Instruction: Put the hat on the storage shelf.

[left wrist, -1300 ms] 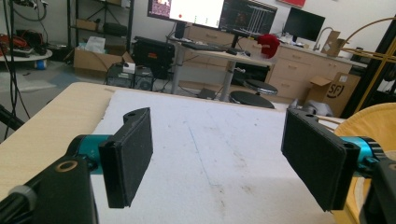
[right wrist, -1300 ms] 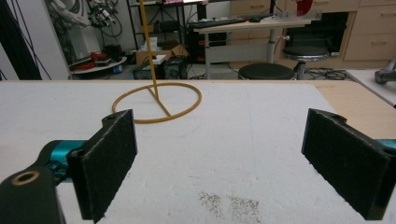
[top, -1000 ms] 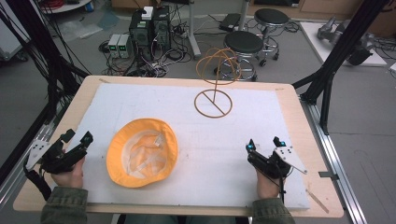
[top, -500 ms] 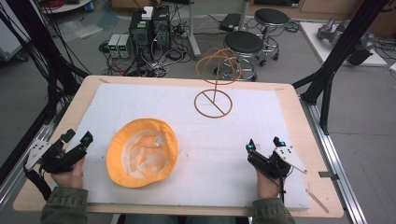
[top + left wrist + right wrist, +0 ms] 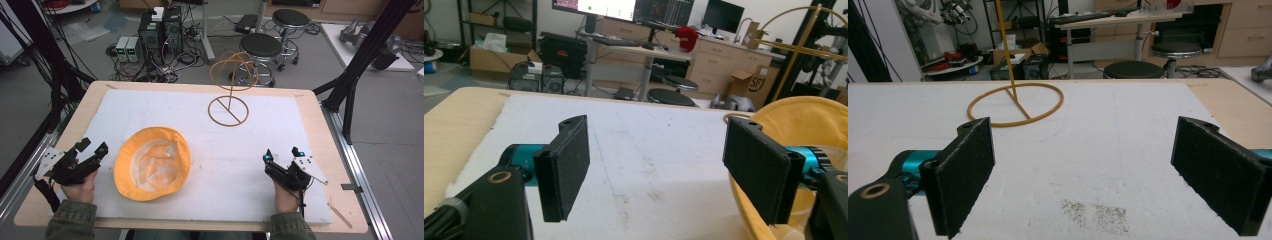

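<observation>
A: Two grippers are counted at the near edge of the table [image 5: 60, 135]: the left gripper [image 5: 92, 147] at the near left and the right gripper [image 5: 281, 154] at the near right. One orange hat [image 5: 152, 162] and one wire hat stand [image 5: 229, 90] are also counted on the white mat [image 5: 250, 145].

B: How are the jaws set?

A: Both pairs are held wide apart, and nothing is gripped between them. In the left gripper view, bare mat is seen between the jaws of the left gripper [image 5: 659, 165]; the same is seen in the right gripper view for the right gripper [image 5: 1088, 175].

B: Where is the hat, and which way is it turned?

A: It is laid on the left half of the mat, just beside the left gripper, with its opening turned upward so that the pale lining is shown. Its outline is slightly oval, the long axis running from near left to far right. In the left gripper view its brim [image 5: 794, 117] is seen behind the right-hand jaw.

B: And the stand?

A: It is set upright at the far middle, its ring base [image 5: 1015, 105] flat on the mat, well apart from the hat.

B: What room is left?

A: A broad bare stretch of mat is left between the hat and the right gripper, and a wooden margin is left uncovered along the table's edges.
</observation>
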The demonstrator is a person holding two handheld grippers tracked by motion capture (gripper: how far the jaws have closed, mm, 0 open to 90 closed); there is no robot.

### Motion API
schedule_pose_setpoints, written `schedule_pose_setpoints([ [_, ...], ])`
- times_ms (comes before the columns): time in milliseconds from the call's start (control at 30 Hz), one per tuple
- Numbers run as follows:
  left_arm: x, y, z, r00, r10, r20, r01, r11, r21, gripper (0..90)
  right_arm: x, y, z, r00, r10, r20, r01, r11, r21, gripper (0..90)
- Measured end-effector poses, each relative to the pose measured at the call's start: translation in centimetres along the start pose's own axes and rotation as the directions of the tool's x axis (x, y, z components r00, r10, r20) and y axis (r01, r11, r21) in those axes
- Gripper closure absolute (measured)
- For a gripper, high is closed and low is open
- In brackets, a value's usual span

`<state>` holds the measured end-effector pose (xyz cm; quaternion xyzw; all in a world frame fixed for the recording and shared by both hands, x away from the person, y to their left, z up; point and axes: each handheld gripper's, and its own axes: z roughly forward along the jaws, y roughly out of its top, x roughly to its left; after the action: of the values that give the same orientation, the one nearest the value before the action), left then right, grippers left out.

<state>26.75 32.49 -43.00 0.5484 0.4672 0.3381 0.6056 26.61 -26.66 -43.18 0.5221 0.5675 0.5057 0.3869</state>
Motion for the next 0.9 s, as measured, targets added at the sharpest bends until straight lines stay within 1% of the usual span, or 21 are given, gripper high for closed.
schedule_pose_setpoints([
  [167, -0.2, 0.2, -0.1, 0.9999, -0.003, 0.015, 0.003, 1.0000, -0.001, 27.0, 0.0, 0.0, 0.0, 1.0000, -0.002, -0.002, 0.002, 1.000, -0.002, 9.2],
  [267, -0.6, 0.3, -0.1, 0.9996, -0.003, 0.029, 0.003, 1.0000, -0.001, 27.0, 0.0, 0.0, 0.0, 1.0000, -0.005, -0.002, 0.005, 1.000, -0.003, 9.2],
  [300, -0.8, 0.4, 0.0, 0.9993, 0.004, 0.036, -0.005, 1.0000, 0.003, 27.0, 0.1, 0.0, 0.0, 1.0000, -0.003, -0.007, 0.003, 1.000, 0.002, 9.2],
  [333, -1.2, 0.5, 0.1, 0.9983, 0.021, 0.054, -0.022, 0.9997, 0.012, 27.0, 0.1, 0.0, 0.1, 1.0000, -0.003, -0.009, 0.003, 1.000, 0.001, 9.2],
  [367, -1.2, 0.5, 0.1, 0.9983, 0.021, 0.054, -0.022, 0.9997, 0.012, 27.0, 0.1, 0.0, 0.1, 0.9999, -0.003, -0.010, 0.003, 1.000, 0.002, 9.2],
  [400, -1.5, 0.6, 0.2, 0.9969, 0.029, 0.072, -0.031, 0.9993, 0.022, 27.0, 0.1, 0.0, 0.1, 0.9999, -0.003, -0.011, 0.003, 1.000, 0.001, 9.2],
  [467, -1.5, 0.6, 0.2, 0.9963, 0.030, 0.080, -0.032, 0.9991, 0.027, 27.0, 0.1, 0.0, 0.0, 0.9999, -0.002, -0.011, 0.002, 1.000, 0.001, 9.2],
  [500, -1.7, 0.6, 0.3, 0.9946, 0.029, 0.100, -0.033, 0.9986, 0.040, 27.0, 0.1, 0.0, 0.1, 0.9999, -0.003, -0.012, 0.003, 1.000, 0.002, 9.2],
  [667, -1.9, 0.6, 0.5, 0.9930, 0.021, 0.117, -0.028, 0.9978, 0.060, 28.7, 0.1, 0.0, 0.1, 0.9999, 0.000, -0.012, 0.000, 1.000, 0.002, 9.2],
  [867, -1.8, 0.6, 0.6, 0.9927, 0.013, 0.120, -0.022, 0.9970, 0.075, 28.7, 0.1, 0.0, 0.1, 0.9999, 0.000, -0.013, 0.000, 1.000, 0.001, 9.2],
  [900, -1.8, 0.5, 0.7, 0.9918, 0.010, 0.128, -0.020, 0.9966, 0.080, 28.7, 0.1, 0.0, 0.0, 0.9999, 0.000, -0.013, 0.000, 1.000, 0.001, 9.2],
])
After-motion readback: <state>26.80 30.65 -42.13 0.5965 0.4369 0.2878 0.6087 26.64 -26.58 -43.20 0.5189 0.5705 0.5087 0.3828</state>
